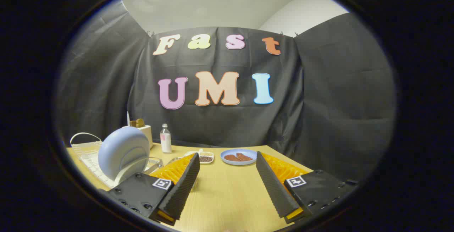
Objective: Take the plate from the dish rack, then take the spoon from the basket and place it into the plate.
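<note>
gripper view: we see the gripper [227,159] w/ fingers spread wide apart, nothing between them, just bare wooden worktop [227,196] in the gap. our fingers hover over the worktop, not touching any item as far as we can tell.

task items: pale blue plate [122,152] stands upright on edge in the white wire dish rack [85,150], off to the left of the left finger and a bit beyond it. the basket and spoon we can't make out for sure; a white box-like holder [145,132] w/ brown bits sticking out sits behind the rack, contents too small to tell.

other stuff beyond the fingers: clear bottle [165,138] w/ pink label stands upright nr the booth wall, just right of that holder. small white dish [205,158] w/ dark bits sits just ahead of the left fingertip. blue plate w/ brown food [238,156] lies flat betw the two fingertips, further back, just beside the small dish. something clear [156,163] lies beside the rack, partly hidden by the left finger, can't tell what.
</note>
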{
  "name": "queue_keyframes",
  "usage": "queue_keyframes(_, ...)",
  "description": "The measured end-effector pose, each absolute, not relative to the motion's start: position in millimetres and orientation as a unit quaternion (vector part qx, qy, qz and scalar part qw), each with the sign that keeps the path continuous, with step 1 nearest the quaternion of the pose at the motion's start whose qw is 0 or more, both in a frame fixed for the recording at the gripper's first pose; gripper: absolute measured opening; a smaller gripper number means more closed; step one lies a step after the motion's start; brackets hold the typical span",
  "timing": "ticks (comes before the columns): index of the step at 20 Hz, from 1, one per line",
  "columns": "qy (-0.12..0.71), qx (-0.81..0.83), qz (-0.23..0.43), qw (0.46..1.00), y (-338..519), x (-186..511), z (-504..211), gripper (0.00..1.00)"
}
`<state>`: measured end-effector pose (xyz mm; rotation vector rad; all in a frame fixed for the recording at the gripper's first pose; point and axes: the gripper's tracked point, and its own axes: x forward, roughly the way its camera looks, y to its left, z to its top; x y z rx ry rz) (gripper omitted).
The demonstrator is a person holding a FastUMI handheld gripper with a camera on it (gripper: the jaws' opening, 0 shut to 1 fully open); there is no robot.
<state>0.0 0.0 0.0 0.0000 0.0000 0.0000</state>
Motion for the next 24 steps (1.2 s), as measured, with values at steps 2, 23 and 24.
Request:
queue_keyframes(2, 0.004, -0.001, -0.002, 1.000, -1.8, 1.0, -3.7, 1.00)
queue_keyframes(23, 0.018, 0.006, -0.037, 0.999, -32.1, -7.5, -17.2, 1.00)
queue_keyframes(24, 0.019, 0.007, -0.036, 0.999, -31.6, -7.0, -17.1, 1.00)
